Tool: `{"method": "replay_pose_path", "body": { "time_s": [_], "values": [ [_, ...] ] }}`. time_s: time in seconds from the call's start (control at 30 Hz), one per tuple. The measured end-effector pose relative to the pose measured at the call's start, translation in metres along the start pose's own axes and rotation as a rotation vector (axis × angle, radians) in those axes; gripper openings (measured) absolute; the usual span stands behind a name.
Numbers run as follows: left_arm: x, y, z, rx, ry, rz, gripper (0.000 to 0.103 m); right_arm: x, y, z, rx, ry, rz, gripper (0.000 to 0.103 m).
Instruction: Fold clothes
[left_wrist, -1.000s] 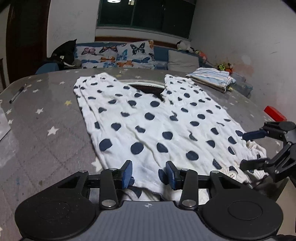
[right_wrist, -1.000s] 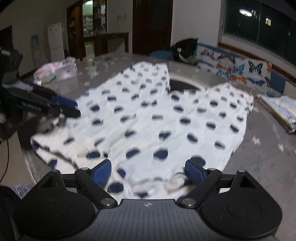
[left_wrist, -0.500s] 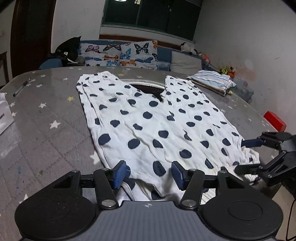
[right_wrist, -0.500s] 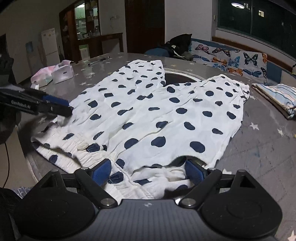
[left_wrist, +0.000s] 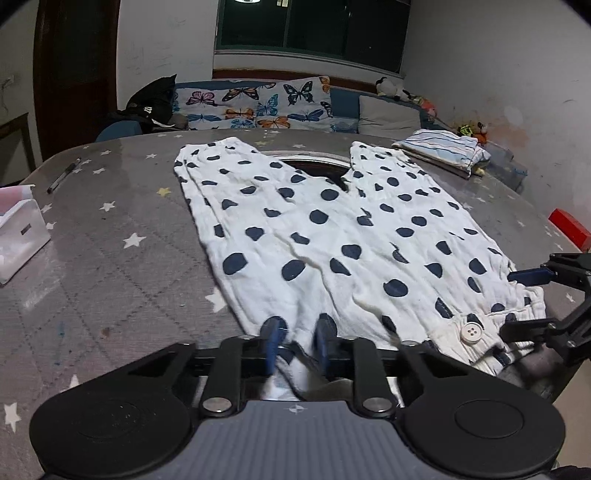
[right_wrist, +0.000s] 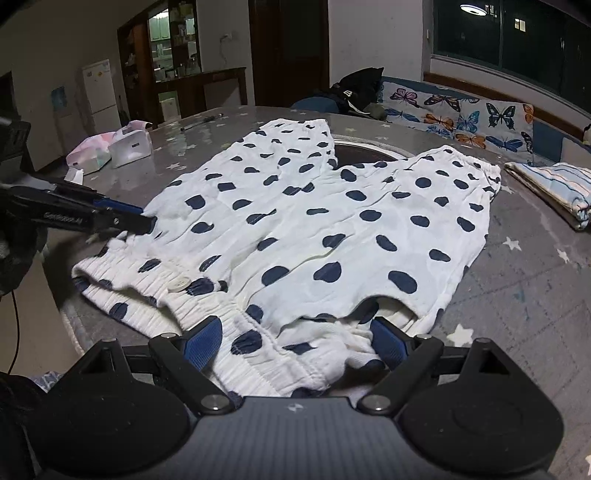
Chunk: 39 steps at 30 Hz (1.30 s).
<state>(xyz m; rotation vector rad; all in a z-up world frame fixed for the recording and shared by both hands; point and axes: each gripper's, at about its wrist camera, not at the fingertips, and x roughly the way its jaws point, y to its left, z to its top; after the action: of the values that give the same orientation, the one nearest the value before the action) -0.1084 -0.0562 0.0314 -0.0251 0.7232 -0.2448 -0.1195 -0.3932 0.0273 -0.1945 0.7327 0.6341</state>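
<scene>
White trousers with dark blue dots (left_wrist: 332, 229) lie spread flat on the grey star-print table (left_wrist: 110, 258), legs pointing away, waistband at the near edge. My left gripper (left_wrist: 297, 341) is shut on the left end of the waistband. My right gripper (right_wrist: 293, 341) is open, its blue pads either side of the waistband's right end (right_wrist: 295, 354). The trousers also fill the right wrist view (right_wrist: 314, 229), where the left gripper (right_wrist: 144, 221) shows at the left. The right gripper (left_wrist: 517, 299) shows at the right edge of the left wrist view.
A folded striped garment (left_wrist: 443, 151) lies at the far right of the table. A red block (left_wrist: 569, 227) sits at the right edge. A white box (left_wrist: 18, 236) and a pen (left_wrist: 62, 175) are at the left. A dark round recess (left_wrist: 317, 168) lies between the trouser legs.
My left gripper has closed from open onto the waistband. The right gripper has stayed open and moved closer over its end of the waistband.
</scene>
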Motion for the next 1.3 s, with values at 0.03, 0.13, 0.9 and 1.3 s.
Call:
{"method": "replay_pose_path", "body": {
  "time_s": [0.03, 0.13, 0.9, 1.3],
  "values": [
    [0.0, 0.001, 0.0, 0.003, 0.001, 0.003, 0.018, 0.0, 0.002, -0.001, 0.002, 0.0, 0.005, 0.089],
    [0.001, 0.006, 0.003, 0.007, 0.008, 0.021, 0.018, -0.002, 0.009, -0.003, -0.009, -0.001, 0.016, 0.09],
    [-0.012, 0.0, 0.002, -0.02, 0.042, -0.007, 0.049, -0.006, 0.011, 0.002, -0.042, 0.007, 0.047, 0.09],
    [-0.019, -0.056, 0.017, 0.115, -0.013, -0.184, 0.064, -0.032, -0.019, 0.016, 0.042, -0.071, -0.036, 0.09]
  ]
}}
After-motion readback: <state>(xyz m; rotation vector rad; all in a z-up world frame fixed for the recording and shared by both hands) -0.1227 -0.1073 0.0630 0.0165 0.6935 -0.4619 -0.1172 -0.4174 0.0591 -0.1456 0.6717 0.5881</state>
